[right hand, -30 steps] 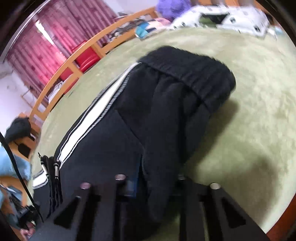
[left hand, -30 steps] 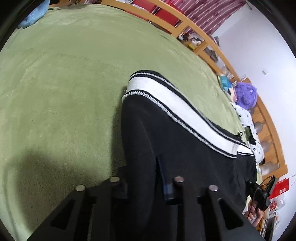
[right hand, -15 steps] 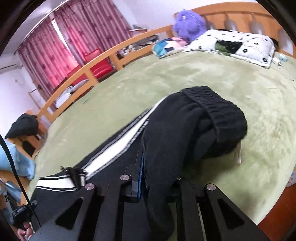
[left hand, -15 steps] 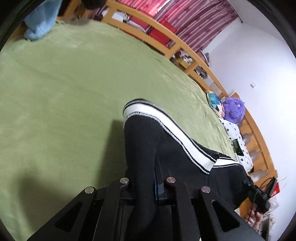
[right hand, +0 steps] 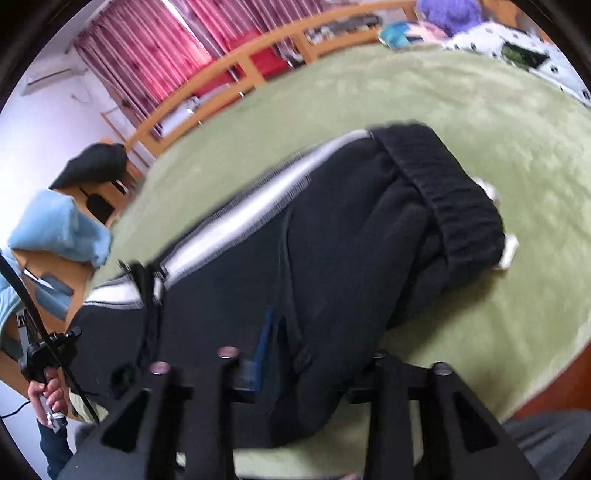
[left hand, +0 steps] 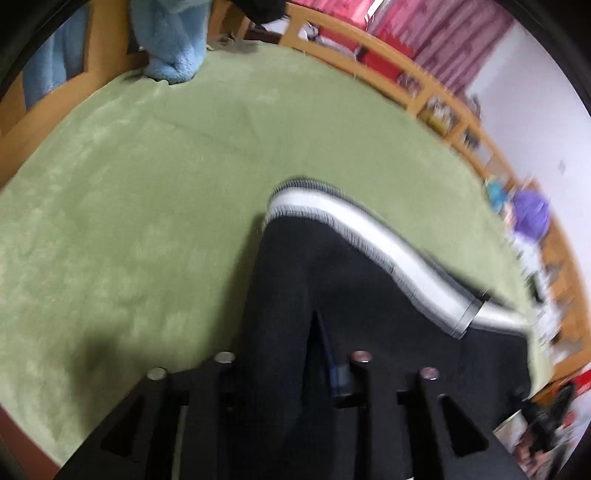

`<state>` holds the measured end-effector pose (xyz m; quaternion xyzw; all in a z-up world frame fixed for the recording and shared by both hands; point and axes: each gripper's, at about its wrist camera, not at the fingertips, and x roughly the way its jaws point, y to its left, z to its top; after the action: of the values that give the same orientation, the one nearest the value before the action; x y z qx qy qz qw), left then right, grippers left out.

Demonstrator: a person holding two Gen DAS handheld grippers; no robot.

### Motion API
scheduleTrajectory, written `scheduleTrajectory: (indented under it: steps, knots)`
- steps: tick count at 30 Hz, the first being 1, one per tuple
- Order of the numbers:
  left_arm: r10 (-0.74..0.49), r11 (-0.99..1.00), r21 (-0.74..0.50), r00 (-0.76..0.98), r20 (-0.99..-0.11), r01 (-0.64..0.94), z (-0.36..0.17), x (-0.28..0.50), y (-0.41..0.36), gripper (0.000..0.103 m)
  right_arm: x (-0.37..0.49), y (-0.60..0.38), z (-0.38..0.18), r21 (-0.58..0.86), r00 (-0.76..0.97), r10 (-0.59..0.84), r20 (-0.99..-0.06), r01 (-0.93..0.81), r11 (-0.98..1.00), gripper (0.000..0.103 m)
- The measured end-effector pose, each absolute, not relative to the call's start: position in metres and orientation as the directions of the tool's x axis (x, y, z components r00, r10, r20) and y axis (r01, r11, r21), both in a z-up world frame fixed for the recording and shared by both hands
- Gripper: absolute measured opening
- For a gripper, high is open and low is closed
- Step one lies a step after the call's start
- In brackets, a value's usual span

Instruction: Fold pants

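black pants (left hand: 332,280) lie between both grippers' fingers (left hand: 325,347), just opening, grip loosened.

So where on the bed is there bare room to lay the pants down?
Bare green blanket stretches from the pants to the blue fleece at the wooden rail. In the right wrist view, another bare stretch runs from the waistband to the spotted pillow. The pillow end with the purple plush is crowded.

Motion-blurred pants stripe (left hand: 373,240), shelf clutter (left hand: 439,110) smeared beyond telling, purple plush (right hand: 450,13) cut off at top edge
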<state>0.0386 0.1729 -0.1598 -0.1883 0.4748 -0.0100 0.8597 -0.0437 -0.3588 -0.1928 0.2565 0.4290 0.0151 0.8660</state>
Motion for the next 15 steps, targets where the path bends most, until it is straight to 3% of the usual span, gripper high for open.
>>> scheduleTrajectory:
  steps: [3, 6, 15]
  knots:
    - [-0.181, 0.944, -0.304, 0.569, -0.802, -0.128, -0.156, 0.028, 0.159, 0.044, -0.065, -0.382, -0.192, 0.513, 0.652, 0.257, -0.714, 0.236, 0.826, 0.051]
    - [-0.184, 0.941, -0.312, 0.578, -0.795, -0.130, -0.154, 0.017, 0.157, 0.048, -0.079, -0.411, -0.187, 0.585, 0.713, 0.248, -0.657, 0.273, 0.764, 0.062]
    - [-0.287, 0.897, -0.426, 0.574, -0.767, -0.119, -0.144, -0.008, 0.159, 0.048, -0.030, -0.439, -0.233, 0.767, 0.725, 0.356, -0.590, 0.366, 0.527, 0.067]
